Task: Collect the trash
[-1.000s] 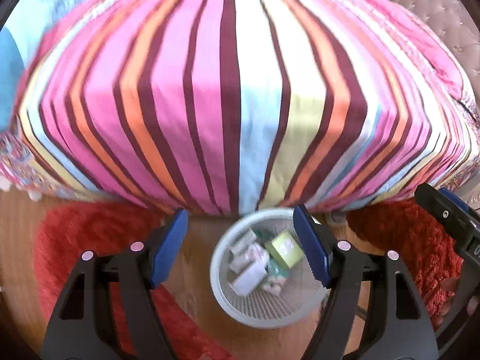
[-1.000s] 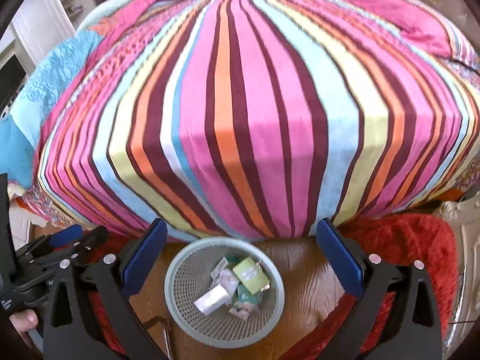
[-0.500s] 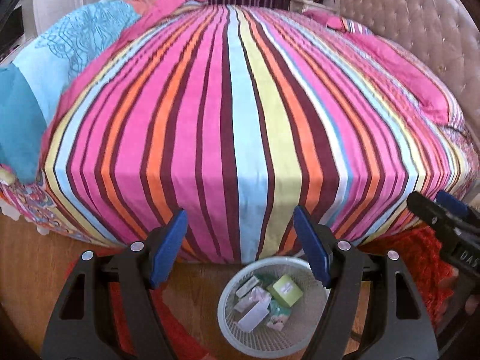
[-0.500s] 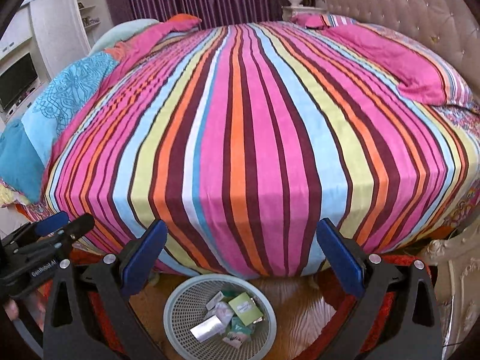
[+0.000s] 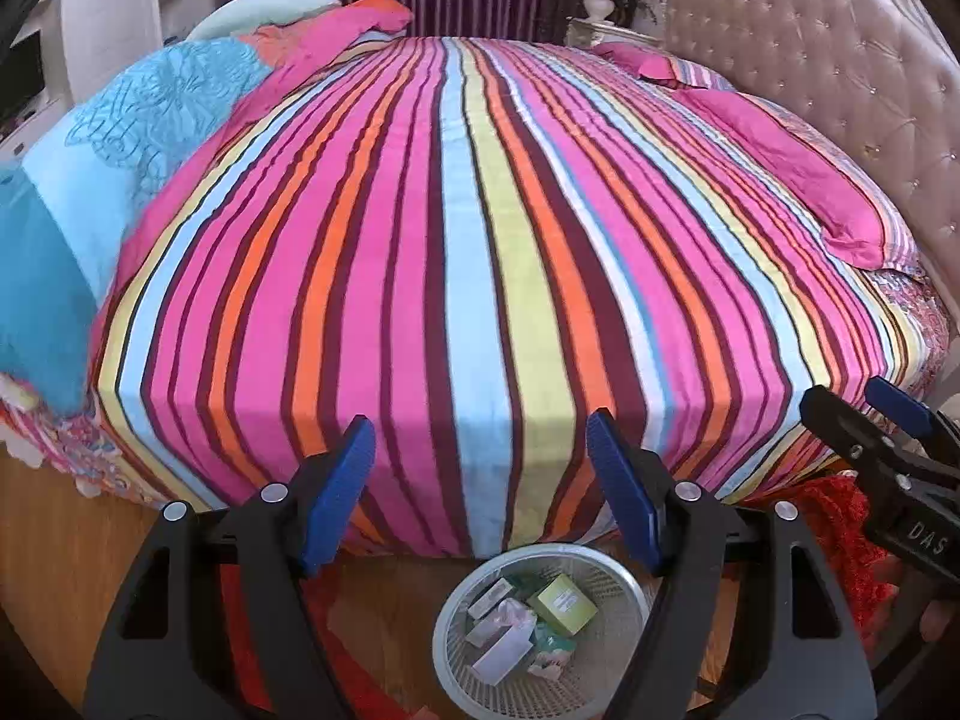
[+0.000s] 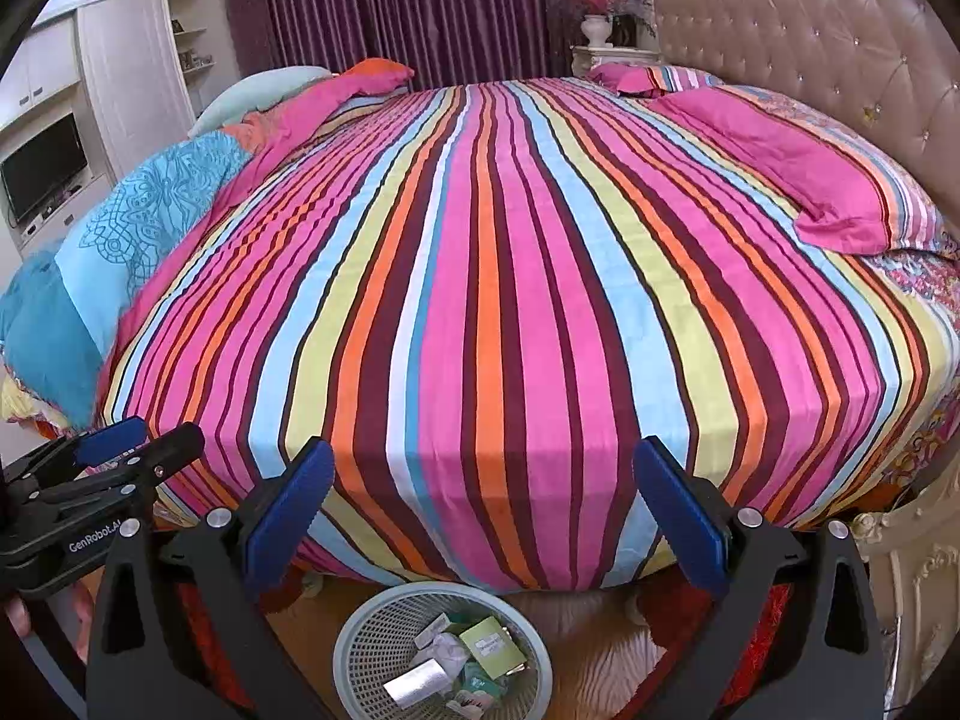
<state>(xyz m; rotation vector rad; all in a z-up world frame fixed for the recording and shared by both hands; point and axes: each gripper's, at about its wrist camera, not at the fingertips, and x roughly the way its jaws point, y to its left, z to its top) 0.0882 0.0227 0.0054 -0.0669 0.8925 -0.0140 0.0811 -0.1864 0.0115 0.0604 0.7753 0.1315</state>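
Observation:
A pale mesh waste basket stands on the wooden floor at the foot of the bed. Inside lie several pieces of trash: a green box, white cartons and a silver packet. My left gripper hangs open above and in front of the basket, with nothing between its blue pads. My right gripper is open too, wider, and empty. Each gripper shows at the edge of the other's view: the right gripper, the left gripper.
A large bed with a striped cover fills both views. A blue quilt lies at its left, pink pillows at the right by a tufted headboard. A red rug flanks the basket. White cabinets and a TV stand far left.
Both grippers have risen and tilted up, so the basket slid to the bottom of the views and the whole bed came into sight. The jaws have kept their width.

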